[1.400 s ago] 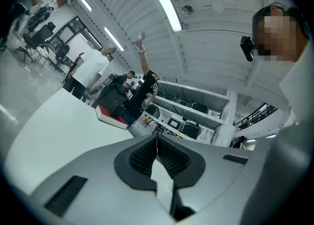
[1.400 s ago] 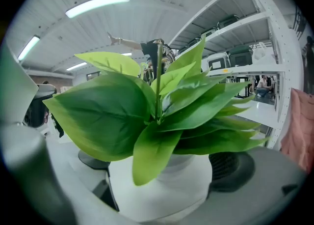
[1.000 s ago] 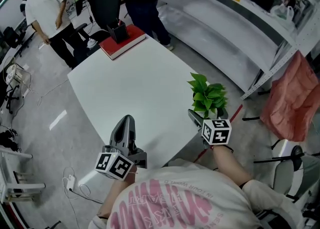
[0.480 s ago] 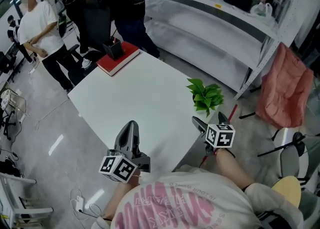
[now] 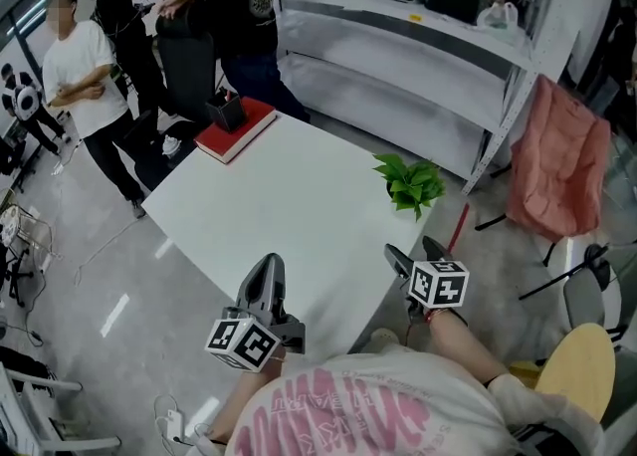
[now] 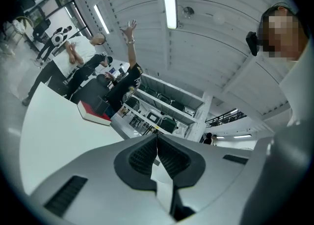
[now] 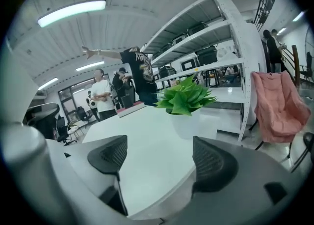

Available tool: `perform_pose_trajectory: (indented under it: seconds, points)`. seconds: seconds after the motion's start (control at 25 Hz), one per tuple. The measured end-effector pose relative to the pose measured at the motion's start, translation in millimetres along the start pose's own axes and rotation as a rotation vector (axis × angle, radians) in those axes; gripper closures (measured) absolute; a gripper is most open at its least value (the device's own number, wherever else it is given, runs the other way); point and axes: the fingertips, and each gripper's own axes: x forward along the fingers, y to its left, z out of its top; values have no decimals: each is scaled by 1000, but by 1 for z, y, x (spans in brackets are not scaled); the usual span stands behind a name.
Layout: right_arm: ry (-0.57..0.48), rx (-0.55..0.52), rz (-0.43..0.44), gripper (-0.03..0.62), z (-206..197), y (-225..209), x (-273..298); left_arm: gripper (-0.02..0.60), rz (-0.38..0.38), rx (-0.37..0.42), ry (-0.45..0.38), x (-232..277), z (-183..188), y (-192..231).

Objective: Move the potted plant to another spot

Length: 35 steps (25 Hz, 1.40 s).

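Note:
The potted plant (image 5: 410,183), green leaves in a white pot, stands near the right edge of the white table (image 5: 299,205). In the right gripper view, the plant (image 7: 185,98) stands upright ahead, well beyond the jaws. My right gripper (image 5: 416,253) (image 7: 159,157) hovers off the table's near right corner, apart from the plant. It is open with nothing between its pads, and its jaws have just been closing a little. My left gripper (image 5: 267,270) (image 6: 157,153) is over the near edge of the table, shut and holding nothing.
A red book with a black holder (image 5: 236,128) lies at the table's far corner. People (image 5: 90,76) stand beyond it. Metal shelving (image 5: 418,36) runs along the back, a pink chair (image 5: 557,160) stands to the right and a yellow stool (image 5: 577,374) is near right.
My right gripper has drawn back from the plant, which stays on the table. The left gripper has also pulled back toward the near edge. The head view has tilted up.

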Motion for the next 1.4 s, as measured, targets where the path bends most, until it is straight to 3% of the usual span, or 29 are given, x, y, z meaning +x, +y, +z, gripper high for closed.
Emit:
perform_pose_trajectory:
  seconds: [0.28,0.44,0.68,1.12,1.4]
  points:
    - [-50,0,42,355,-2,42,-12,557,17,4,-10,-31,3,8]
    - [-74,-11,70,409,2,58,-15,557,36,9,-29,-43,6,9]
    - [-107,-16,121,574,24,73,-19,557,78,24,-45,-51,11,5]
    - [-124,-95,277,580,67,86,-45,557,185,27,-113,-67,11,-31]
    - [-138,-137,332,580,65,80,-76,557,231,30,-132,-86,-10,-56]
